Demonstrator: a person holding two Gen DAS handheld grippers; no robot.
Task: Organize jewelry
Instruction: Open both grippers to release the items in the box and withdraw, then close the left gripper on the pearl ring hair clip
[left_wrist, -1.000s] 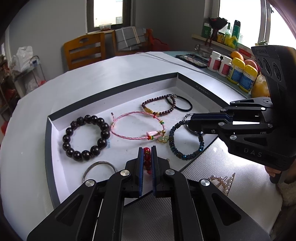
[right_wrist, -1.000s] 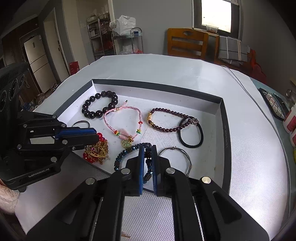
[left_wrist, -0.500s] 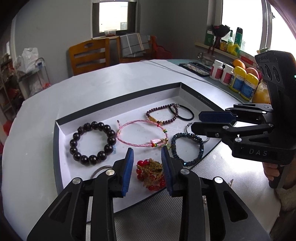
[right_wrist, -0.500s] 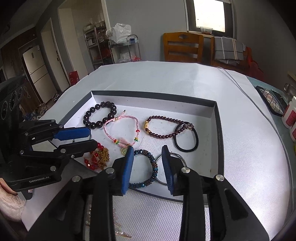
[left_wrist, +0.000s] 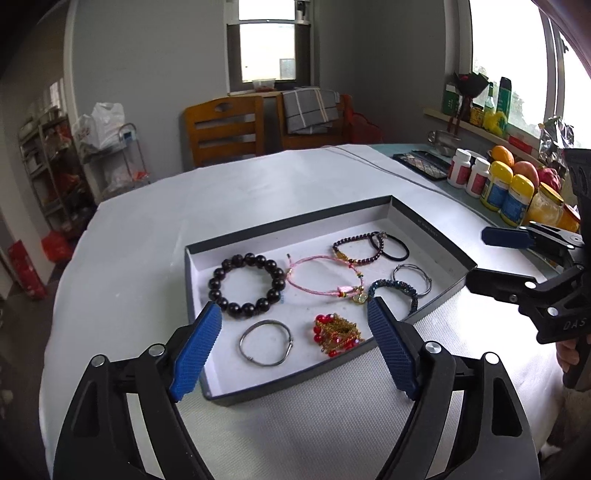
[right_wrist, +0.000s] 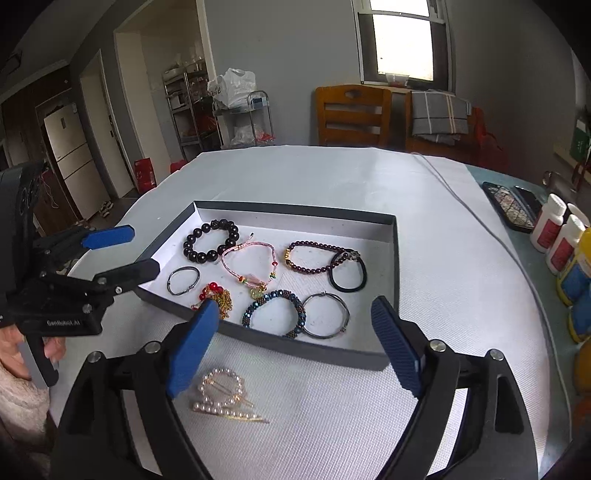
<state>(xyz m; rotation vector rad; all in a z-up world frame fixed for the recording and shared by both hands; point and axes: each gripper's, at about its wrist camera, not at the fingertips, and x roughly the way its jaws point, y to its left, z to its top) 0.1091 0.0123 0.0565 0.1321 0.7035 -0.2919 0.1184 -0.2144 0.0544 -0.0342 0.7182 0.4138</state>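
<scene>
A grey tray (left_wrist: 295, 222) (right_wrist: 295, 214) with a white floor holds several bracelets. Among them are a black bead bracelet (left_wrist: 218, 284), a red and gold piece (left_wrist: 336, 334) (right_wrist: 216, 295) and a blue bead bracelet (left_wrist: 391, 283) (right_wrist: 275, 294). My left gripper (left_wrist: 291, 310) (right_wrist: 142, 251) hangs above the tray's near edge. Its jaws are opening and nothing is between them. My right gripper (right_wrist: 293, 306) (left_wrist: 480, 254) is off the tray's right corner, its jaws also opening and empty. Pearl hairpins (right_wrist: 221, 411) lie on the cloth outside the tray.
Pill bottles and jars (left_wrist: 495, 188), fruit and a dark palette (left_wrist: 421, 166) line the table's right side. A thin cable (right_wrist: 476, 218) runs across the cloth. Wooden chairs (left_wrist: 225, 129) stand behind the table. A hand (right_wrist: 48, 347) grips the left tool.
Both grippers went from shut to wide open. The red and gold piece and the blue bracelet were let go into the tray. Both grippers pulled back and up.
</scene>
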